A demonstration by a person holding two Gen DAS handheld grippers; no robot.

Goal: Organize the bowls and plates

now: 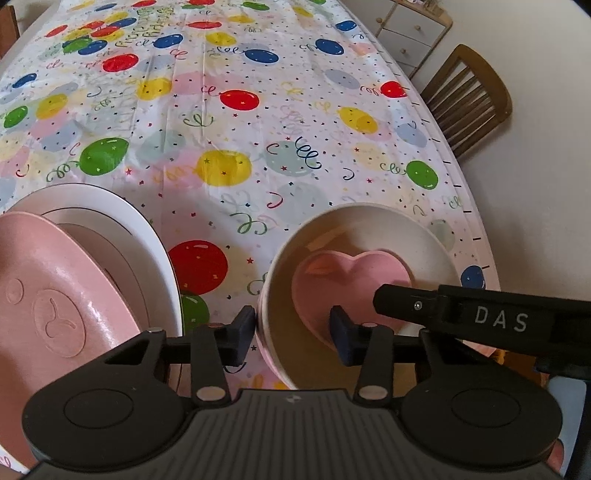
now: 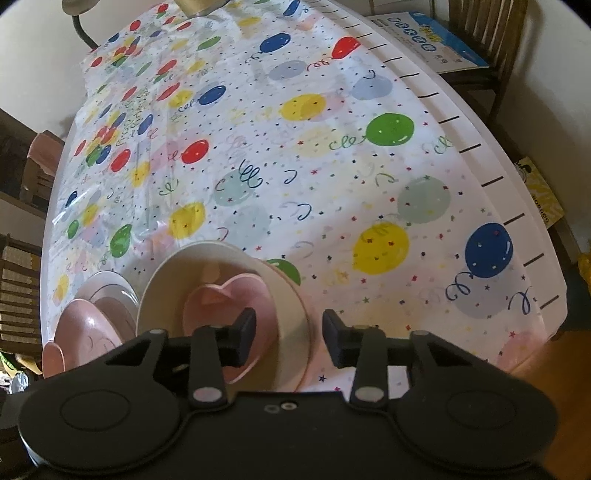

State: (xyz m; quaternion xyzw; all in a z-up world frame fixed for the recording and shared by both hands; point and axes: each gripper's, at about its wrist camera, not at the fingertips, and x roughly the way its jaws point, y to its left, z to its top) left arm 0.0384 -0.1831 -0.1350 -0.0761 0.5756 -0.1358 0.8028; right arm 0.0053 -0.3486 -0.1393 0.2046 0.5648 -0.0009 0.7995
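Two grippers at one cream bowl (image 1: 369,218), near the cloth's (image 1: 258,122) front edge. Left gripper (image 1: 292,332): jaws parted, astride the bowl's 9 o'clock rim, outer finger just beside the wall, inner finger inside the bowl and clear of the wall; no pinch seen. Right gripper (image 2: 290,334): jaws likewise parted, astride the 3 o'clock rim, one finger over the bowl's inside, the other outside above the cloth; rim between the pads, not clamped. Nested in the cream bowl: pink heart bowl (image 1: 351,273), upright, point toward 6 o'clock in the left wrist view. At 9 o'clock of the cream bowl and apart from it: white plate (image 1: 110,199) carrying a pink plate (image 1: 55,295) with an embossed bear face, the pink plate lying over the white plate's 7 o'clock side, white rim showing from 12 to 3. Balloon-print cloth otherwise bare toward 12 o'clock. Off the table at 2 o'clock in the left wrist view: wooden chair (image 1: 469,99) and pale drawers (image 1: 410,33).
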